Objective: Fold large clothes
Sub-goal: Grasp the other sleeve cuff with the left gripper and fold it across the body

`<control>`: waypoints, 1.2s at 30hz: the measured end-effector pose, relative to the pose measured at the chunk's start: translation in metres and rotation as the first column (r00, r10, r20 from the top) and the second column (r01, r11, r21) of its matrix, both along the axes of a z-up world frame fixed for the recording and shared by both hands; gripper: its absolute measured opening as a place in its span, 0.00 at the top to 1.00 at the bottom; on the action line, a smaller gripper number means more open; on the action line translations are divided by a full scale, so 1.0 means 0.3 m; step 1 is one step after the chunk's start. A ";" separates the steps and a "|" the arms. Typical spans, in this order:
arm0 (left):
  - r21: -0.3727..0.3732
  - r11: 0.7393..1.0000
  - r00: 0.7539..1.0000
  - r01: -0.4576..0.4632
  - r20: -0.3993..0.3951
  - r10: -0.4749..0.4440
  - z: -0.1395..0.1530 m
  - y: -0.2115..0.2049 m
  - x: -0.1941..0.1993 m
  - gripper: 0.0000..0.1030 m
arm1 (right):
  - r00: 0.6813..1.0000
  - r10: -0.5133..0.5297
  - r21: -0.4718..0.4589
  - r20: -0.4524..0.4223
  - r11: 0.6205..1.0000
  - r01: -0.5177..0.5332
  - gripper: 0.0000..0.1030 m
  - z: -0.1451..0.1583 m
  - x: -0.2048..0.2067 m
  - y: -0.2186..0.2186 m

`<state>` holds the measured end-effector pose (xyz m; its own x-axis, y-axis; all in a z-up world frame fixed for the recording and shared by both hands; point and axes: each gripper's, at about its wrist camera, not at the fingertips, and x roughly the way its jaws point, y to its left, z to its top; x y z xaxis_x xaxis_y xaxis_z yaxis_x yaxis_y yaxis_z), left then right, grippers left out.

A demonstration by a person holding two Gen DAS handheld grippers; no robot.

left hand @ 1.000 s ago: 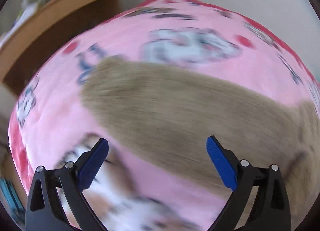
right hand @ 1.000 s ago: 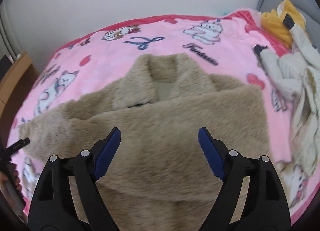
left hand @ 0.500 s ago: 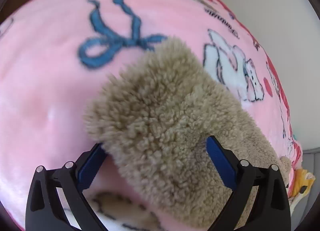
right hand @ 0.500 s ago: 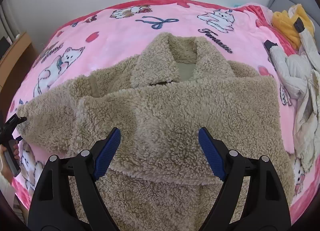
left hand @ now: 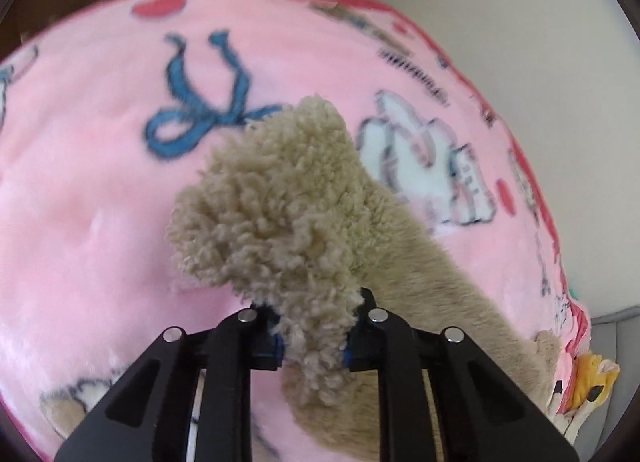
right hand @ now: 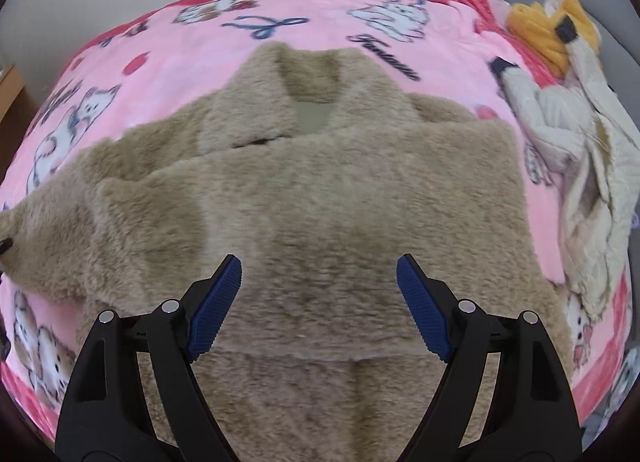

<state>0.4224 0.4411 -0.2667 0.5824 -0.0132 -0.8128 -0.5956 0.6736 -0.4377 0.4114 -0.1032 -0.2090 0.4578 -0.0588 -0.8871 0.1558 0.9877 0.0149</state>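
A beige fleece jacket (right hand: 320,198) lay spread face-up on a pink cartoon-print blanket (right hand: 192,46) covering the bed, collar toward the far wall, its right sleeve folded across the chest. The left claw (left hand: 314,332) was clenched on the cuff of the jacket's other sleeve (left hand: 276,202), which bunched up above its blue pads over the blanket, while the right claw (right hand: 320,302) hung released above the jacket's lower front, pads wide apart and gripping nothing. Beside the jacket, at the blanket's right edge, lay a cream garment (right hand: 576,166) and a mustard-yellow one (right hand: 548,34).
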 end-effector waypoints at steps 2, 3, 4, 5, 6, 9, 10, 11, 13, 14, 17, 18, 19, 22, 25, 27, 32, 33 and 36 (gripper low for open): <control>0.028 0.999 0.999 0.015 0.041 -0.016 0.080 -0.044 0.002 0.84 | 1.000 -0.027 -0.006 0.006 1.000 0.027 0.26 0.018 -0.012 -0.049; 0.048 0.998 0.997 0.030 0.066 -0.033 0.135 -0.085 0.008 0.84 | 0.999 -0.039 -0.013 0.011 0.999 0.040 0.26 0.027 -0.018 -0.079; 0.064 0.997 0.995 0.049 0.089 -0.054 0.186 -0.127 0.010 0.84 | 0.999 -0.049 -0.021 0.018 0.999 0.050 0.26 0.035 -0.024 -0.101; 0.077 0.995 0.990 0.069 0.115 -0.078 0.237 -0.173 0.011 0.84 | 0.998 -0.059 -0.032 0.026 0.998 0.060 0.26 0.044 -0.030 -0.137; 0.091 0.991 0.983 0.098 0.148 -0.110 0.300 -0.238 0.010 0.84 | 0.997 -0.075 -0.048 0.034 0.996 0.077 0.26 0.053 -0.036 -0.179; 0.115 0.973 0.946 0.199 0.238 -0.222 0.466 -0.454 0.006 0.84 | 0.992 -0.122 -0.074 0.041 0.989 0.125 0.26 0.063 -0.045 -0.294; 0.118 0.956 0.929 0.268 0.232 -0.289 0.497 -0.508 0.008 0.84 | 0.990 -0.137 -0.076 0.042 0.987 0.139 0.26 0.064 -0.045 -0.333; 0.128 0.942 0.908 0.310 0.252 -0.333 0.538 -0.591 0.002 0.84 | 0.988 -0.152 -0.076 0.041 0.985 0.155 0.26 0.061 -0.044 -0.383; 0.191 0.897 0.855 0.399 0.276 -0.439 0.613 -0.803 -0.019 0.84 | 0.984 -0.174 -0.069 0.039 0.982 0.176 0.26 0.048 -0.044 -0.464; 0.206 0.885 0.842 0.418 0.279 -0.462 0.627 -0.857 -0.032 0.84 | 0.983 -0.178 -0.059 0.032 0.982 0.180 0.26 0.035 -0.041 -0.504; 0.251 0.823 0.783 0.510 0.261 -0.565 0.623 -1.125 -0.081 0.84 | 0.979 -0.204 -0.052 0.020 0.977 0.205 0.26 0.002 -0.045 -0.607; 0.253 0.809 0.773 0.530 0.248 -0.584 0.612 -1.177 -0.096 0.84 | 0.978 -0.207 -0.040 0.023 0.977 0.208 0.26 -0.004 -0.051 -0.636; 0.253 0.789 0.757 0.560 0.232 -0.611 0.589 -1.254 -0.113 0.84 | 0.977 -0.213 -0.034 0.029 0.976 0.214 0.26 -0.009 -0.058 -0.662; 0.287 0.726 0.711 0.625 0.175 -0.681 0.513 -1.443 -0.163 0.84 | 0.976 -0.217 -0.019 0.030 0.976 0.217 0.26 -0.023 -0.081 -0.720; 0.319 0.671 0.676 0.669 0.115 -0.728 0.427 -1.583 -0.196 0.84 | 0.977 -0.209 -0.002 0.041 0.978 0.209 0.26 -0.028 -0.107 -0.759; 0.345 0.644 0.663 0.683 0.077 -0.745 0.382 -1.657 -0.220 0.84 | 0.978 -0.205 -0.005 0.045 0.979 0.205 0.26 -0.029 -0.120 -0.772; 0.467 0.544 0.625 0.697 -0.022 -0.781 0.274 -1.821 -0.252 0.84 | 0.977 -0.204 0.036 0.059 0.979 0.202 0.26 -0.034 -0.144 -0.805; 0.476 0.528 0.616 0.703 -0.036 -0.787 0.260 -1.836 -0.255 0.84 | 0.978 -0.201 0.041 0.061 0.979 0.198 0.26 -0.036 -0.144 -0.808; 0.483 0.488 0.583 0.727 -0.060 -0.810 0.218 -1.894 -0.270 0.84 | 0.980 -0.189 0.041 0.066 0.981 0.187 0.26 -0.039 -0.138 -0.812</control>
<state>0.3415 -0.1271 -0.2014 0.6242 -0.2135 -0.7515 0.3006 0.9535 -0.0212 0.3701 -0.3467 -0.2208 0.5022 -0.1195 -0.8564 0.3362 0.9395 0.0661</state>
